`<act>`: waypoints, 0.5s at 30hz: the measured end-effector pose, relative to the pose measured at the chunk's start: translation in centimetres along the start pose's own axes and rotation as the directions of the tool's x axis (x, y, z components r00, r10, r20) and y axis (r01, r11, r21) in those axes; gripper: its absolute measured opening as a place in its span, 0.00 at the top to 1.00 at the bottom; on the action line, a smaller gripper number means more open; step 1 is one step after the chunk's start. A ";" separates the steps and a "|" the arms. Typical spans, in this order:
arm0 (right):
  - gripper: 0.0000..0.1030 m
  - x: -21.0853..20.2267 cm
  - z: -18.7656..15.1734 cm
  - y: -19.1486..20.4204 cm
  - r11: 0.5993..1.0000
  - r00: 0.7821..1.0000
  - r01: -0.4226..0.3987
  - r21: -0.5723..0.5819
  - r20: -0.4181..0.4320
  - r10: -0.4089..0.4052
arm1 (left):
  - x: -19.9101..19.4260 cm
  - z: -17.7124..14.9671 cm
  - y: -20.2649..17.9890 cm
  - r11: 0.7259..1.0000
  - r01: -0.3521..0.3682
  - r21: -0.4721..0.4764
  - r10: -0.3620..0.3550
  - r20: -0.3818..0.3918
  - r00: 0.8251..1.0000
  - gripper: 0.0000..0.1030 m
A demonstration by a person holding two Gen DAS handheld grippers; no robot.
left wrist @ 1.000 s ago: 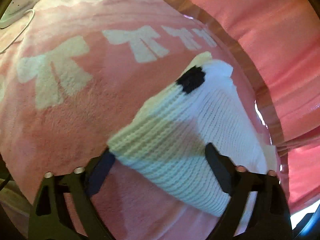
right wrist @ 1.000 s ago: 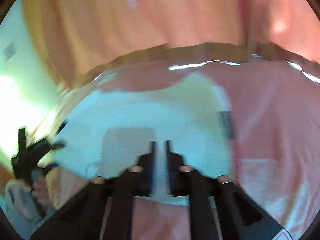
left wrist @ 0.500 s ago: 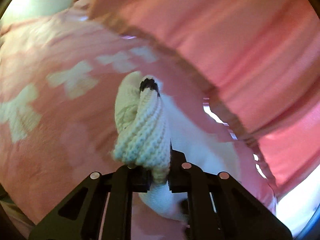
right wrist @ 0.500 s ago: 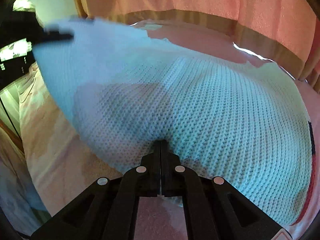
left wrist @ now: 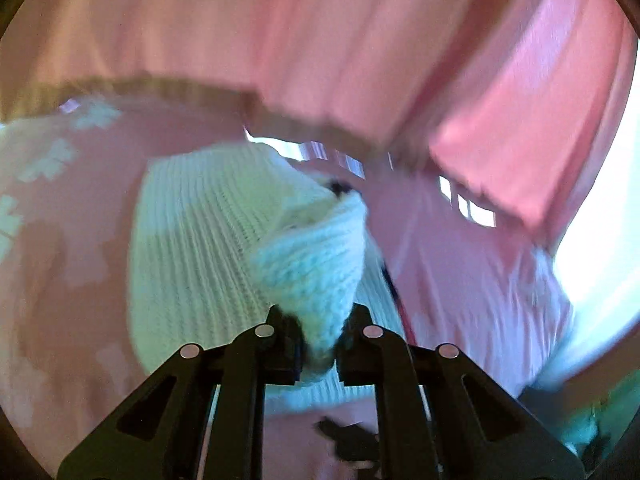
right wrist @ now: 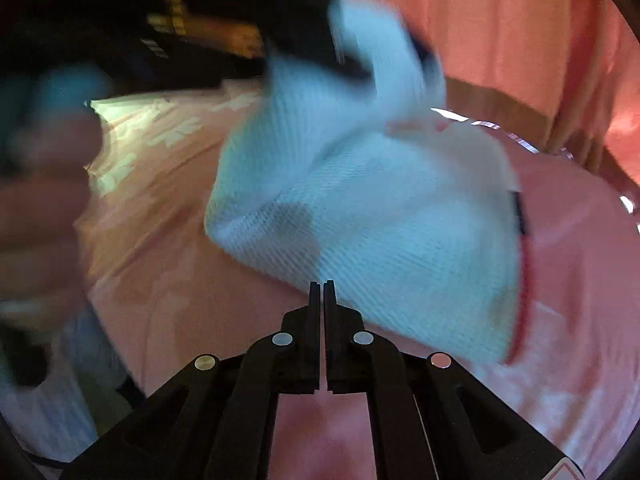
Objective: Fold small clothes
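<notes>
Now the left gripper point(left wrist: 318, 320), which a second ago stood spread around the knit edge, is clamped on a bunched fold of the white knit garment point(left wrist: 192, 248) and has swung it up and over the rest, so the first fold looks under way. The right gripper point(right wrist: 323, 292) has its fingers pressed together with nothing between them, just short of the garment's near edge. The garment lies on the pink blanket point(right wrist: 168, 292), towards its far edge under the pink curtain point(left wrist: 360, 40); bare blanket near the right gripper leaves room to lay the fold.
</notes>
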State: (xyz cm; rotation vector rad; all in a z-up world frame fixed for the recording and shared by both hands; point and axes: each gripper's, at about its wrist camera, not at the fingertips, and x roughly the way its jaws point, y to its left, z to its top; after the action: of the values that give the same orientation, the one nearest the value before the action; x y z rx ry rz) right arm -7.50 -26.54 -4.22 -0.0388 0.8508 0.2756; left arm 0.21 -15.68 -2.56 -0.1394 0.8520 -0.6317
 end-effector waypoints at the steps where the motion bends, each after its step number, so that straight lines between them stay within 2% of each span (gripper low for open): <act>1: 0.96 -0.9 -0.4 -0.7 1.000 1.000 0.000 -0.002 0.015 0.001 | 1.1 -0.5 -0.2 1.000 -0.005 0.005 0.005 -0.039 0.999 0.88; 2: 0.93 -1.4 -0.8 -1.2 1.000 1.000 0.002 0.001 0.023 -0.002 | 2.4 -1.3 -0.7 1.000 -0.015 0.027 0.017 -0.085 0.996 0.84; 4: 0.86 -2.5 -1.4 -3.0 0.999 0.999 0.019 0.047 0.040 -0.021 | 3.7 -2.5 -1.1 0.995 -0.073 0.073 0.081 -0.109 0.991 0.77; 5: 0.81 -2.9 -1.4 -3.5 0.997 0.998 0.028 0.067 0.048 -0.031 | 3.4 -3.1 -1.1 0.995 -0.067 0.080 0.076 -0.107 0.991 0.67; 6: 0.77 -3.5 -1.3 -4.3 0.994 0.997 0.039 0.098 0.064 -0.045 | 2.8 -3.2 -1.2 0.996 -0.053 0.074 0.060 -0.100 0.993 0.53; 7: 0.74 -4.0 -1.1 -5.2 0.991 0.995 0.039 0.131 0.082 -0.050 | 2.0 -3.1 -1.2 0.998 -0.037 0.059 0.042 -0.089 0.995 0.45; 9: 0.51 -4.7 -0.4 -6.8 0.980 0.994 0.013 0.198 0.107 -0.035 | -1.5 -2.4 -0.8 1.000 0.016 0.023 -0.016 0.010 1.000 0.23; 12: 0.42 -5.3 1.2 -9.1 0.940 0.985 -0.076 0.334 0.171 0.019 | -5.3 -1.5 0.2 0.998 0.055 -0.001 -0.055 0.136 0.989 0.13; 13: 0.40 -5.2 1.7 -9.6 0.923 0.982 -0.114 0.369 0.184 0.048 | -6.2 -1.3 0.8 0.999 0.046 -0.010 -0.044 0.168 0.985 0.13; 15: 0.34 -4.0 2.9 -10.7 0.876 0.977 -0.175 0.449 0.191 0.097 | -7.1 -0.6 2.3 0.999 -0.021 -0.043 0.030 0.202 0.979 0.11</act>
State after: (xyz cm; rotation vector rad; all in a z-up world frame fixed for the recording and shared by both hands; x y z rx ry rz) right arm -5.14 -37.38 -0.09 0.4906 0.7381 0.1979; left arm -2.68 -9.64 0.88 -0.2252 0.6687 -0.5659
